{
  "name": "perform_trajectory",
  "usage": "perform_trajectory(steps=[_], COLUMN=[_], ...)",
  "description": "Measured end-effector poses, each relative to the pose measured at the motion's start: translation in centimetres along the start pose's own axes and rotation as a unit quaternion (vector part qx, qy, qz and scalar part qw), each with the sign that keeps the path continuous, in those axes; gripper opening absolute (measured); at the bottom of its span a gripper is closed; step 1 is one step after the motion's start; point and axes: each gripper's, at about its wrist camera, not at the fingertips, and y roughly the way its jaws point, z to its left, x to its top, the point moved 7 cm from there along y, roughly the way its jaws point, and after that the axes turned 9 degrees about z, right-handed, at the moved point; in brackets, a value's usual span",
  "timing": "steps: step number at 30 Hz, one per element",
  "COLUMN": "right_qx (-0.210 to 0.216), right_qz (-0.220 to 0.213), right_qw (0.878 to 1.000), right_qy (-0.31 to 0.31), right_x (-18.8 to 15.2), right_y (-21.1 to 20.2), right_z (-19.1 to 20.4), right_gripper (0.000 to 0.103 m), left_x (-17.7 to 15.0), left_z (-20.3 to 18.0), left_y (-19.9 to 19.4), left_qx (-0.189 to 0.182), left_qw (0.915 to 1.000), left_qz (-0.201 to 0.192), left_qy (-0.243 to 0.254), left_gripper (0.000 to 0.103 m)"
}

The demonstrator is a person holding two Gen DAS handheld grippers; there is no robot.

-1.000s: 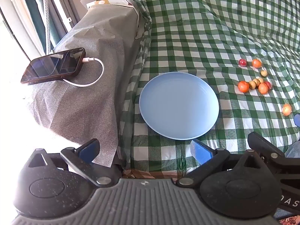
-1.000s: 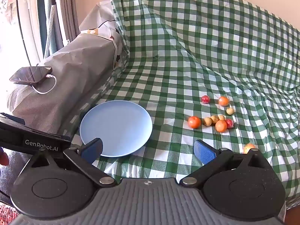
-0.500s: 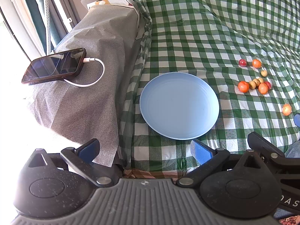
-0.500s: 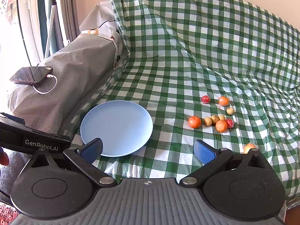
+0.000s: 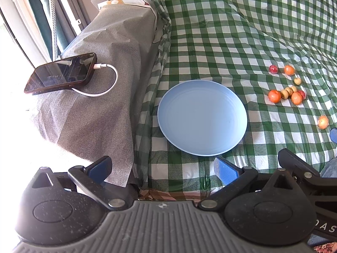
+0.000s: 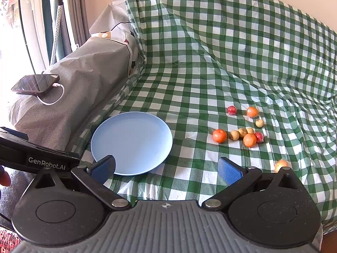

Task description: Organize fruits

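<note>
An empty light-blue plate [image 5: 202,117] [image 6: 131,142] lies on the green checked cloth. To its right lies a cluster of small fruits: oranges [image 6: 219,136] [image 5: 274,96], tan round fruits [image 6: 242,132] and red ones [image 6: 232,110]. One more orange fruit [image 6: 281,164] [image 5: 322,121] lies apart, nearer the front edge. My left gripper [image 5: 163,168] is open and empty, short of the plate's near rim. My right gripper [image 6: 166,168] is open and empty, near the plate's front right; the fruits are beyond it to the right.
A grey-covered armrest [image 5: 90,97] rises left of the plate, with a phone [image 5: 61,72] [image 6: 35,84] and its white cable on top. The checked cloth runs up the backrest [image 6: 231,31] behind. The left gripper's body [image 6: 40,158] shows at the right view's left edge.
Both grippers have hardly moved; the views have shifted only slightly. Nothing was picked up or moved.
</note>
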Motion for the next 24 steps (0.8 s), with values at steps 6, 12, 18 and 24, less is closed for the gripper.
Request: perform_trajectory(steps=[6, 12, 18, 24], right_qx=[0.002, 0.002, 0.017, -0.005], right_qz=[0.003, 0.007, 0.027, 0.030], right_qw=[1.000, 1.000, 0.999, 0.996], right_qy=[0.002, 0.001, 0.011, 0.080], right_x=[-0.7, -1.1, -1.5, -1.8], right_y=[0.1, 1.2, 2.0, 3.6], right_z=[0.2, 0.1, -0.2, -3.9], right_gripper=[0.102, 0.102, 0.102, 0.102], left_x=[0.0, 0.0, 0.0, 1.0], left_z=[-0.1, -0.2, -0.7, -2.6], left_y=[0.2, 0.8, 1.7, 2.8], left_qx=[0.003, 0.007, -0.001, -0.010], left_qw=[1.0000, 0.9999, 0.9994, 0.9985], left_qz=[0.005, 0.013, 0.034, 0.051], left_qy=[0.000, -0.001, 0.000, 0.016], left_gripper=[0.103, 0.103, 0.103, 0.103])
